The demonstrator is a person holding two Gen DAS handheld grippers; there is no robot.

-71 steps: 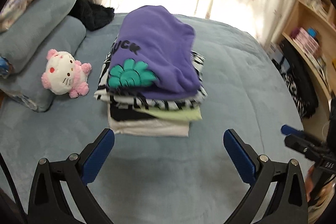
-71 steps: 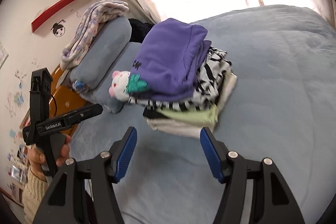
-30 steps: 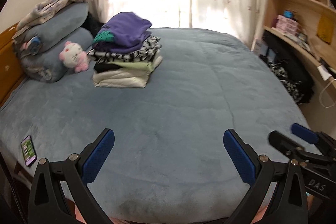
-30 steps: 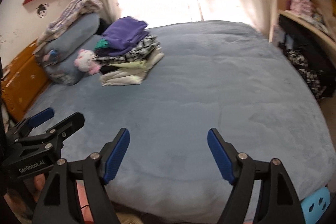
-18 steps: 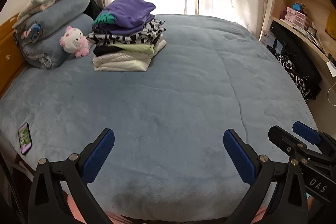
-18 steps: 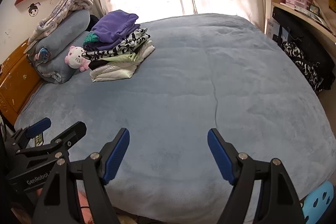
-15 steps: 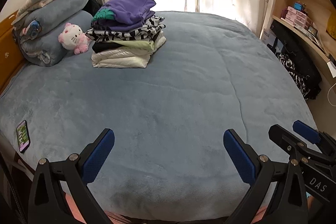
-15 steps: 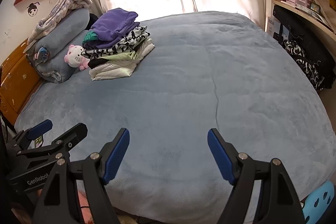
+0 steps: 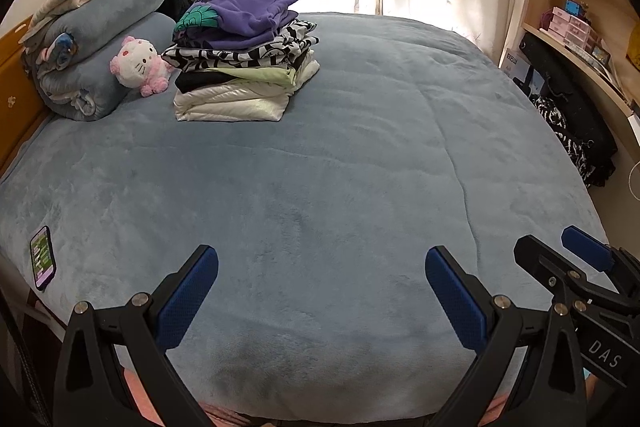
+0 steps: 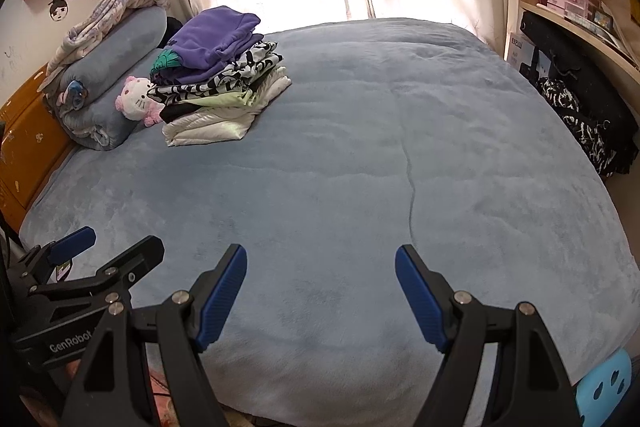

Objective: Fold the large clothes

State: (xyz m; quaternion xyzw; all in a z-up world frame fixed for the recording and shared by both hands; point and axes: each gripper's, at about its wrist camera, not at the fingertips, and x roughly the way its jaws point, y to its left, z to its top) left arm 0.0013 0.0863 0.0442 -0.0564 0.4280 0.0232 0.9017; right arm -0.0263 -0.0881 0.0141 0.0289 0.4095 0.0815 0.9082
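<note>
Clothes stack (image 9: 244, 55) sits upper left in both views, far across the bed (image 9: 360, 167), nearer my left gripper (image 9: 320, 291). Right gripper (image 10: 320, 291) likewise empty, jaws spread; I see nothing unfolded.

Both grippers now sit far back from the stack of folded clothes (image 9: 244, 55), which a couple of seconds ago filled the middle of each view just beyond the fingertips. The left gripper (image 9: 320, 291) and the right gripper (image 10: 320, 291) now hang over the near edge of the blue bed cover (image 9: 320, 187). The stack looks small at the far left. A phone (image 9: 42, 257) has come into view at the cover's left edge.
</note>
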